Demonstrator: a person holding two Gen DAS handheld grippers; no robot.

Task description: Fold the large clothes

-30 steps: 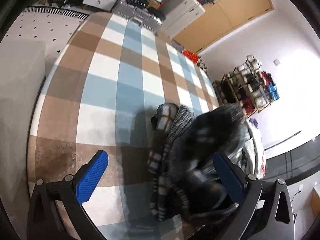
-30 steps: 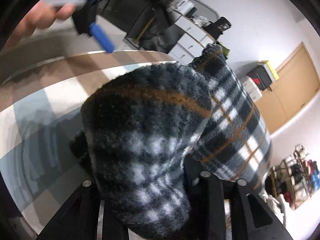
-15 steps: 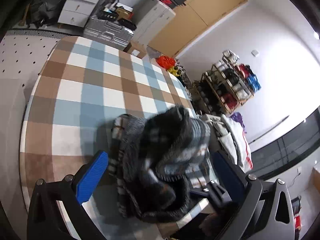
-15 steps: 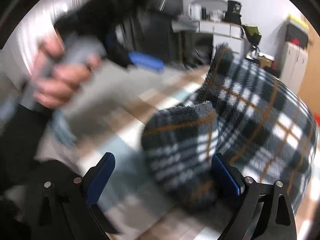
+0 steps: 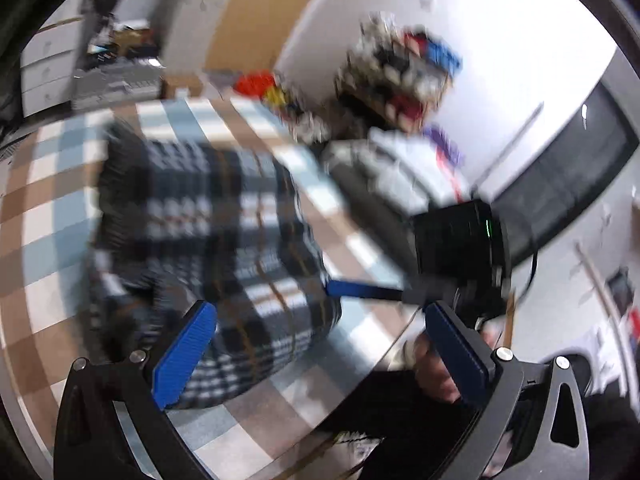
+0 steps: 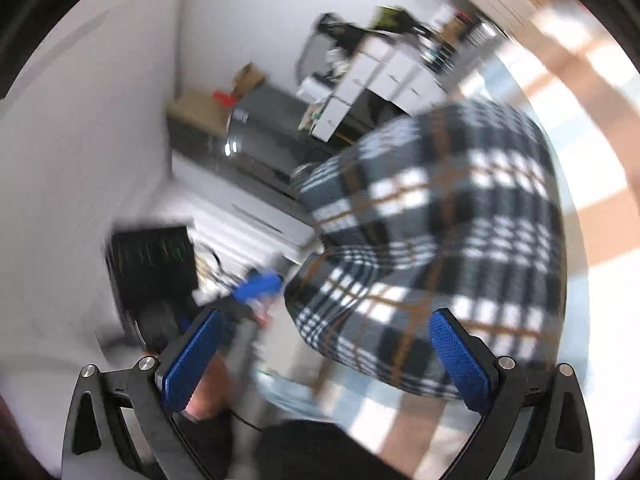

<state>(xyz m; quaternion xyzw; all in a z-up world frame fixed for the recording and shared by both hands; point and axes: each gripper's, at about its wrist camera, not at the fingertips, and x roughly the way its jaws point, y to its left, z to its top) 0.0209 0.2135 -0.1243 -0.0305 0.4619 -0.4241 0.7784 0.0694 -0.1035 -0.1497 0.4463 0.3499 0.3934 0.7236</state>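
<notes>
The frames show one plaid fleece garment [image 5: 224,248] bundled on one checked tablecloth [image 5: 52,240], two grippers, left [image 5: 320,352] and right [image 6: 328,356], four blue finger pads in all, and one shoe rack [image 5: 400,76].

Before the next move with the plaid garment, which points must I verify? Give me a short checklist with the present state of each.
1. Left gripper open and holding nothing: ok.
2. Right gripper open and holding nothing: ok.
3. Plaid garment lies on the checked tablecloth: ok.
4. Garment folded flat and neat: not ok, it sits in a rounded heap.
5. An edge or corner to grasp: cannot tell, both views are blurred.
6. Garment away from the table edge: not ok; in the right wrist view it reaches the rim.
</notes>
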